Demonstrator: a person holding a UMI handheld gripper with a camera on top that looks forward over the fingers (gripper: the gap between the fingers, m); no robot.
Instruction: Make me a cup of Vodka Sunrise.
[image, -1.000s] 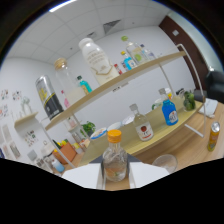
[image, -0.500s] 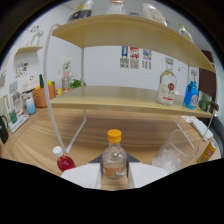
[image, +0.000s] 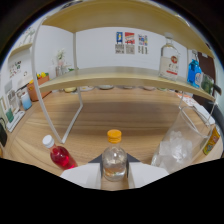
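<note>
My gripper (image: 114, 172) is shut on a small clear bottle (image: 114, 161) with an orange cap, held upright between the two white fingers (image: 82, 176). Just left of the fingers a small bottle of red liquid (image: 61, 156) with a white cap stands tilted on the wooden counter (image: 125, 117). To the right of the fingers stands a clear cup of ice (image: 174, 149). On the shelf beyond, at the right, are a clear bottle with a white label (image: 170, 61) and a blue bottle (image: 194, 72).
A white-framed wooden shelf (image: 120, 77) spans the counter; its post (image: 76, 97) comes down ahead of the red bottle. Pots and jars (image: 30, 92) stand at the left. A yellow-labelled can (image: 212, 141) sits at the far right. Posters (image: 132, 41) hang on the wall.
The view has levelled and moved lower and closer to the counter; the red bottle and the ice cup now sit nearer the fingers. The orange-capped bottle stays in the grip.
</note>
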